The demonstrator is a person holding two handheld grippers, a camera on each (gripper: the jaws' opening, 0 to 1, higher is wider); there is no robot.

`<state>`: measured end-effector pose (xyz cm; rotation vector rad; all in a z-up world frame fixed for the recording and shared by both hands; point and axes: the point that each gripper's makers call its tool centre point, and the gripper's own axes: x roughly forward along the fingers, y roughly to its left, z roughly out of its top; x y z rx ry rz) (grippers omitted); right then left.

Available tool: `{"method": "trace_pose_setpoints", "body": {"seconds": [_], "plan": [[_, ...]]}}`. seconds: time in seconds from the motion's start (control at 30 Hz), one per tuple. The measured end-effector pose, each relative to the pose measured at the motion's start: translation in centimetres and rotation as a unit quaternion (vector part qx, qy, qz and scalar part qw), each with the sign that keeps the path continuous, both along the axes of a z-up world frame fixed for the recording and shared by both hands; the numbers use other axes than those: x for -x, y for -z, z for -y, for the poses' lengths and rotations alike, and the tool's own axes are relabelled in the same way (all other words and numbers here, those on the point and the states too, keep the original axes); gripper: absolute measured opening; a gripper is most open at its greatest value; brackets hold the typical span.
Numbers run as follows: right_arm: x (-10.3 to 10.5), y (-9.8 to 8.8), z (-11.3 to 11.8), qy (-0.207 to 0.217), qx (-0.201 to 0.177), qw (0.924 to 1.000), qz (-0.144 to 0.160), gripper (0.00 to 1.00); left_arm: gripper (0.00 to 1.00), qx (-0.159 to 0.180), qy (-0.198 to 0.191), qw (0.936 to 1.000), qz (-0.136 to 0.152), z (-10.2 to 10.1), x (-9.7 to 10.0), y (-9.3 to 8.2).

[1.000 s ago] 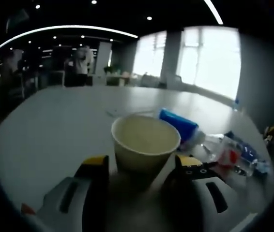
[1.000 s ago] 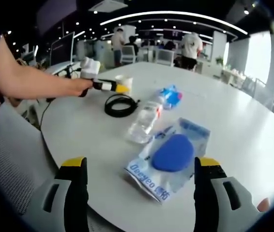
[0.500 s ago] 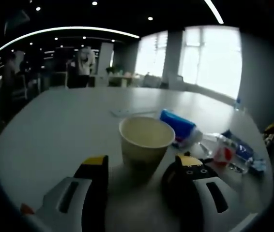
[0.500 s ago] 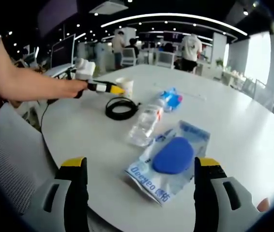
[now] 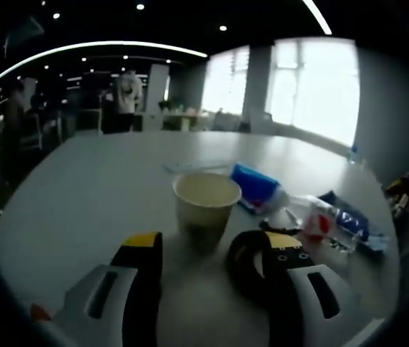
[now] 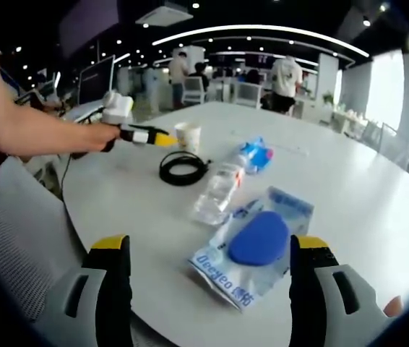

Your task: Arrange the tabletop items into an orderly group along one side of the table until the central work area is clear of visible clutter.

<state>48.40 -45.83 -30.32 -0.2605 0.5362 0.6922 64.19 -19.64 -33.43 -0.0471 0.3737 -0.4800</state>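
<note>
A paper cup [image 5: 206, 206] stands upright on the white table [image 5: 82, 188], just beyond my left gripper [image 5: 213, 242], which is open and apart from it. A black cable coil [image 5: 242, 254] lies by its right jaw. In the right gripper view the cup [image 6: 188, 136] stands at the far left, with the left gripper [image 6: 150, 136] just left of it, held by a person's hand. The cable coil [image 6: 183, 168], a clear bottle [image 6: 219, 189] and a bagged blue pad [image 6: 259, 238] lie in front of my open right gripper [image 6: 209, 249].
A small blue packet [image 5: 255, 186] lies right of the cup, with the bottle [image 5: 320, 220] beyond it; the packet [image 6: 256, 153] also lies past the bottle's cap. The person's arm [image 6: 38, 130] reaches in from the left. The table's edge [image 6: 161, 303] curves close below. Other people stand far behind.
My left gripper has drawn back from the paper cup, which now stands free on the table beyond the jaws. The right gripper has hardly moved.
</note>
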Motion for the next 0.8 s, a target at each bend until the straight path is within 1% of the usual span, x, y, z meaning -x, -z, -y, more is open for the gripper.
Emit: {"method": "trace_pose_setpoints", "body": {"seconds": [0.4,0.8], "plan": [[-0.1,-0.5,-0.3,-0.003,-0.006,1.0000,0.007,0.91,0.51,-0.008,0.010,0.9998,-0.014,0.6,2.1,0.3],[-0.4,-0.9,-0.5,-0.001,-0.013,0.9998,0.015,0.91,0.49,-0.011,0.014,0.9997,-0.018,0.9,3.1,-0.1]]}}
